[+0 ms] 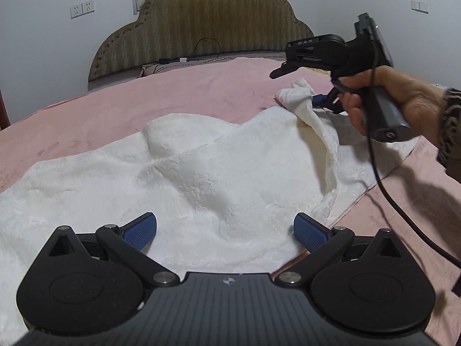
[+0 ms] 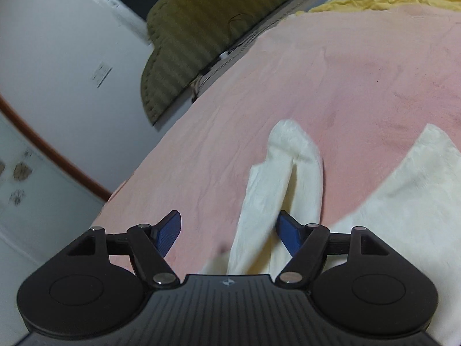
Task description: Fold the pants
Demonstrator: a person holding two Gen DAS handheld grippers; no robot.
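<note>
- The white pants lie spread and rumpled across the middle of the bed, with a raised hump near their centre and a free end lifted up at the far right.
- My right gripper has its blue pads spread; a bunched strip of the pants passes between them and lies against the right pad, but the pads are not pressed onto it.
- From the left wrist view that lifted end hangs beside my right hand, which grips the handle of the right gripper; its fingers are mostly hidden behind cloth and hand there.
- My left gripper hovers low over the near part of the pants, pads wide apart and holding nothing.
- The bed is covered by a pink blanket, bare on the far side and to the left of the pants.
- An olive upholstered headboard with a scalloped top stands against a pale wall; wall sockets sit to its left and a switch to its right.
- A black cable trails from the right gripper's handle over the bed's right side.
- A yellow cloth lies crumpled at the bed's far end; what is heaped beyond it is too blurred to name.
- The right wrist view is tilted and smeared, and the pants' right portion is cut off by the frame.
</note>
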